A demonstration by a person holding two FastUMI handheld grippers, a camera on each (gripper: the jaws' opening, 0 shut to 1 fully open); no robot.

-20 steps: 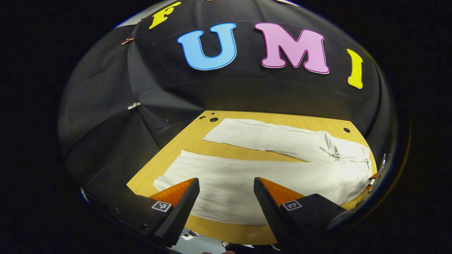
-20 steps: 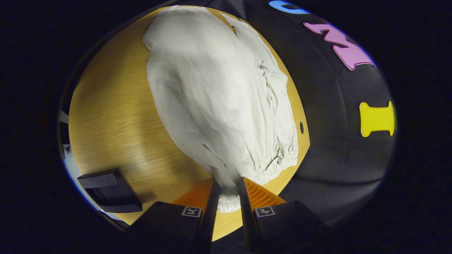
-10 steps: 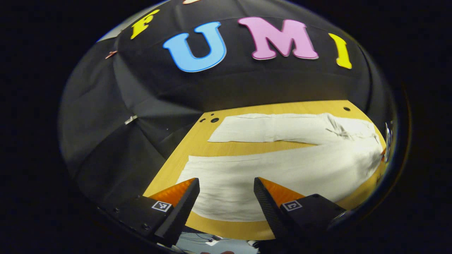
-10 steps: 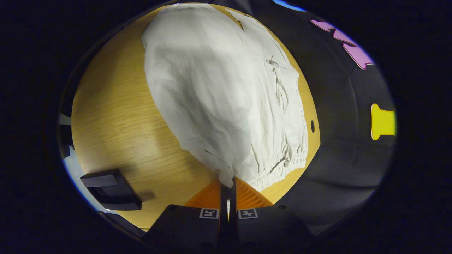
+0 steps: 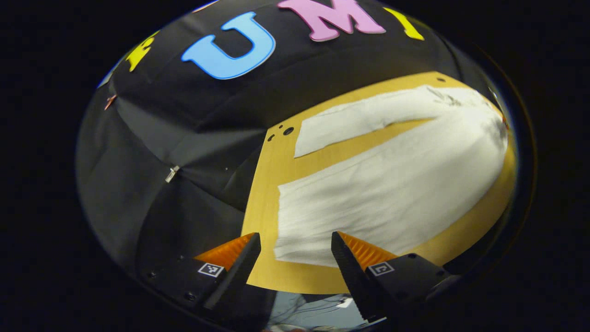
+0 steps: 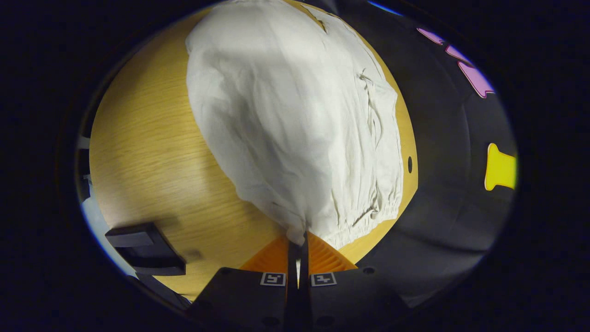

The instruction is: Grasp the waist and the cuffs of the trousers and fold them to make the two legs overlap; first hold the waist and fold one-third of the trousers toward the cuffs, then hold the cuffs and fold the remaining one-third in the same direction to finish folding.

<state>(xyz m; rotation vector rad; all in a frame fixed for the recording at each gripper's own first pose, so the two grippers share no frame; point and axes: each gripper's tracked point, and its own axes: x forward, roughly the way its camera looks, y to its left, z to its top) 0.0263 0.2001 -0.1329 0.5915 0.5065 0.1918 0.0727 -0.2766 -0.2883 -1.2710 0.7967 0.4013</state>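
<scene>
The white trousers lie spread on the wooden table, legs apart; the left gripper hovers with fingers parted above the near cuff; the right gripper is clenched on the waistband (elastic edge gathered).

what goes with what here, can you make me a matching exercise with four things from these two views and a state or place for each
Things:
1. left gripper
2. right gripper
3. white trousers
4. black stand

States or places:
a. spread on the wooden table, legs apart
b. shut on the waist corner
c. open above the near cuff
d. at the table's edge, apart from the cloth

Pairs: 1-c, 2-b, 3-a, 4-d
</scene>
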